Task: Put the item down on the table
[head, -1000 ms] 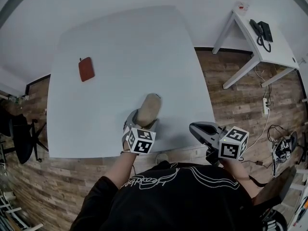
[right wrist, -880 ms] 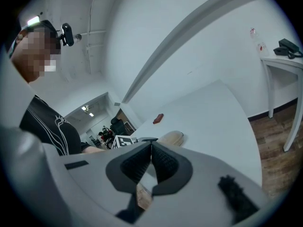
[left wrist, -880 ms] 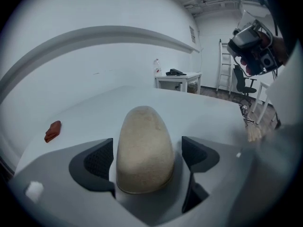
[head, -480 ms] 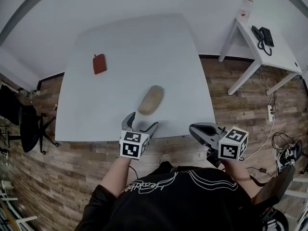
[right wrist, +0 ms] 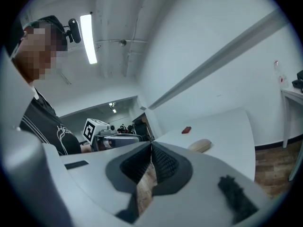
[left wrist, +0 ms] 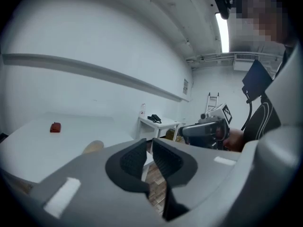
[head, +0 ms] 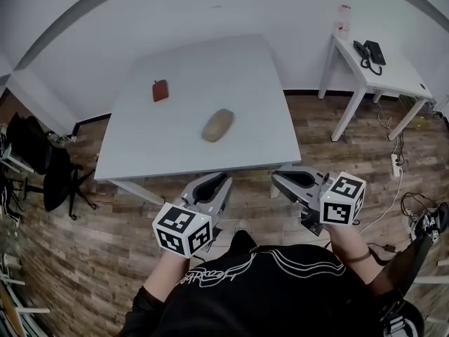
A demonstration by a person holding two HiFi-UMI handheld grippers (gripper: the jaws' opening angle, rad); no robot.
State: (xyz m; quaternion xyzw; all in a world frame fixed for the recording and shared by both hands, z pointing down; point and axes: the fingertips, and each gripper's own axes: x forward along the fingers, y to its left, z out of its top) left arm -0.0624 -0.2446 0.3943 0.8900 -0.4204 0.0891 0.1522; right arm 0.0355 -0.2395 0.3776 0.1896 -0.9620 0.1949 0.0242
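Tan and oblong, the item (head: 217,125) lies mid-tabletop (head: 259,69), long axis slanting away rightward, with both tools hanging beyond the tabletop's edge on the item's near side: the left tool (head: 221,181), slightly nearer, closing on nothing, the right tool (head: 279,177) pinched together, empty.

I can't make out what the small red thing (head: 161,90) near the counter's (head: 245,83) far left corner is. The tan oblong item (head: 217,125) shows no detail I can name. The picture's left edge cuts the black chairs (head: 35,142). The pale thing (head: 344,18) on the side table (head: 393,76) is too small to identify.
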